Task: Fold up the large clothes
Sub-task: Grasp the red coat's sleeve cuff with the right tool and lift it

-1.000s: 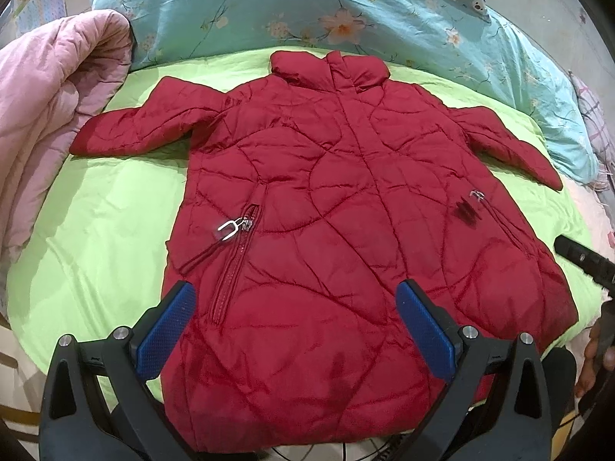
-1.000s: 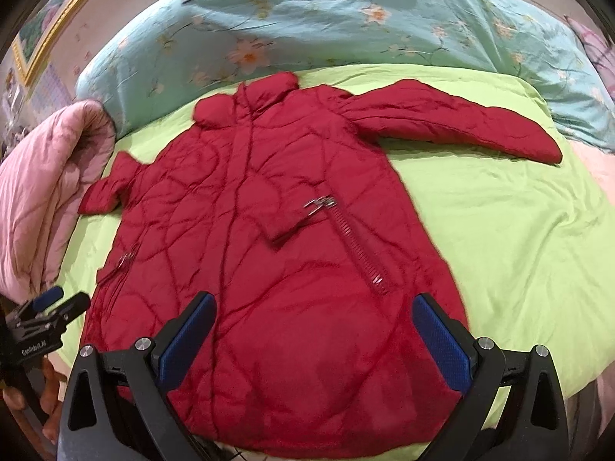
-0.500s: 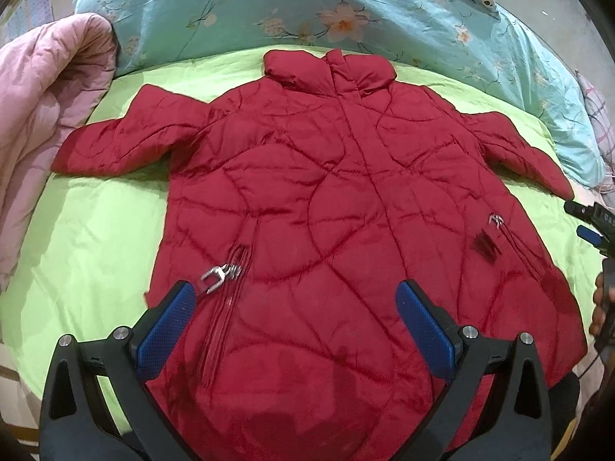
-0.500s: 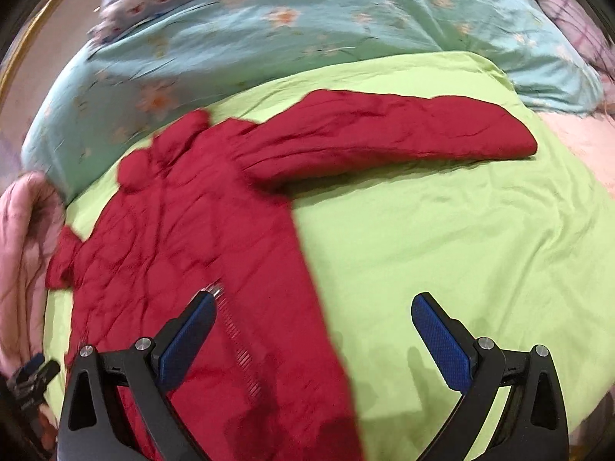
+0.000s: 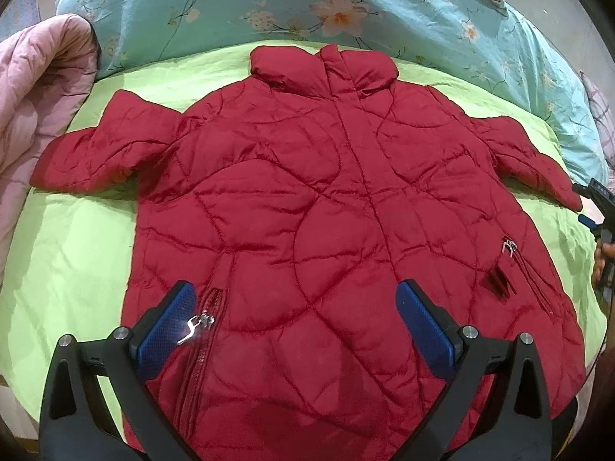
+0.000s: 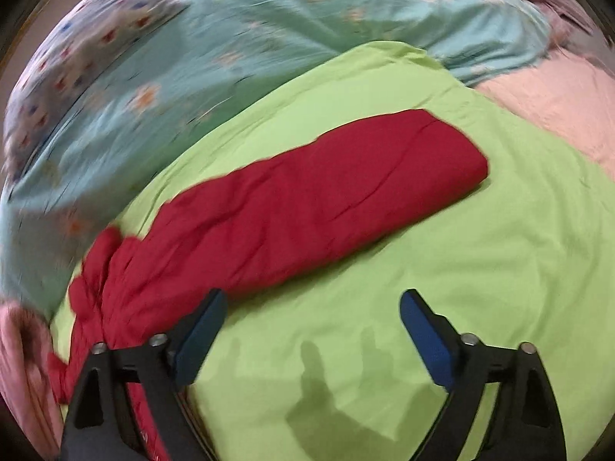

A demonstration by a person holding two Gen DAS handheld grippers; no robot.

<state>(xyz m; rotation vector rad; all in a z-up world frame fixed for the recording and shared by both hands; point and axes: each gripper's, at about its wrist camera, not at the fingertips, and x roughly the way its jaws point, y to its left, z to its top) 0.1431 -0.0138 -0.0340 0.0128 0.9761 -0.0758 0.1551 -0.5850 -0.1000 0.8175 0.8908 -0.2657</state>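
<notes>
A red quilted jacket (image 5: 326,211) lies flat, front up, on a lime-green sheet (image 5: 69,253), collar at the far end and both sleeves spread out. My left gripper (image 5: 296,319) is open and empty, hovering over the jacket's lower part, with a pocket zipper pull (image 5: 192,326) by its left finger. My right gripper (image 6: 311,330) is open and empty above the green sheet (image 6: 461,249), just below the jacket's right sleeve (image 6: 326,199). The right view is blurred. The right gripper also shows at the right edge of the left wrist view (image 5: 599,207).
A teal floral duvet (image 5: 307,7) lies bunched behind the jacket. A pink quilt (image 5: 34,107) is heaped at the left. A pink sheet (image 6: 557,107) shows at the right of the right wrist view.
My left gripper has moved forward and lower over the jacket. My right gripper has swung right, off the jacket body, to the sheet beside the right sleeve.
</notes>
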